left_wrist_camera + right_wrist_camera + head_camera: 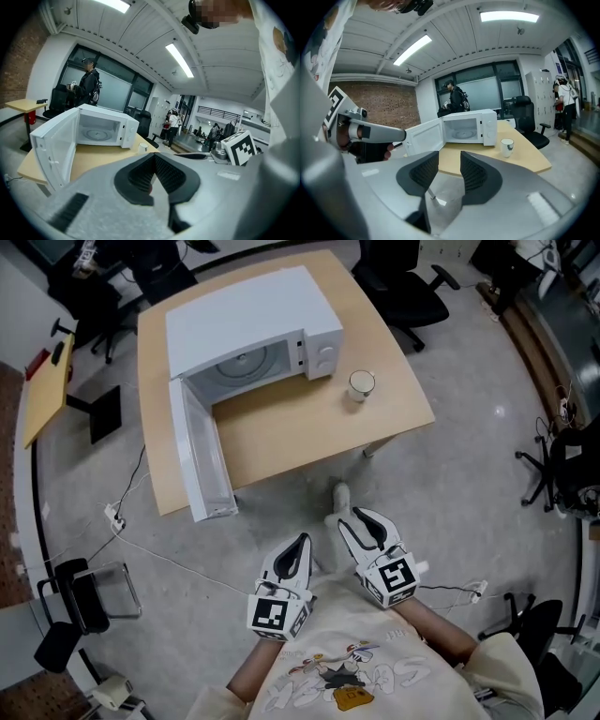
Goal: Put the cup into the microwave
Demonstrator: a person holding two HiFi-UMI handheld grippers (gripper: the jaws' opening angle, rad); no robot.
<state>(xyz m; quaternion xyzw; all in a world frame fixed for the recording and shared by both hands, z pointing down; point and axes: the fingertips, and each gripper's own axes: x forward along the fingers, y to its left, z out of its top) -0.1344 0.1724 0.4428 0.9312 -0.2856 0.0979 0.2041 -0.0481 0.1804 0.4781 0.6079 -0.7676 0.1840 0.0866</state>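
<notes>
Head view: the table (309, 432) stands far from the person, and both grippers hang near the body, well apart from it. Nothing is reached yet.
Cup (361, 383): upright on the table, just right of the microwave (253, 324) and outside it. It is free on every side for a grasp.
Door (199, 454): wide open toward the near left, so the chamber shows only its turntable and is ready for the cup.
Left gripper (302, 540): fingers pressed together at the tips, nothing between them. I judge it is not needed now.
Right gripper (354, 518): fingers spread a little, nothing between them. It is on the cup's side, so it probably takes the cup.
Next: come closer to the table first.
</notes>
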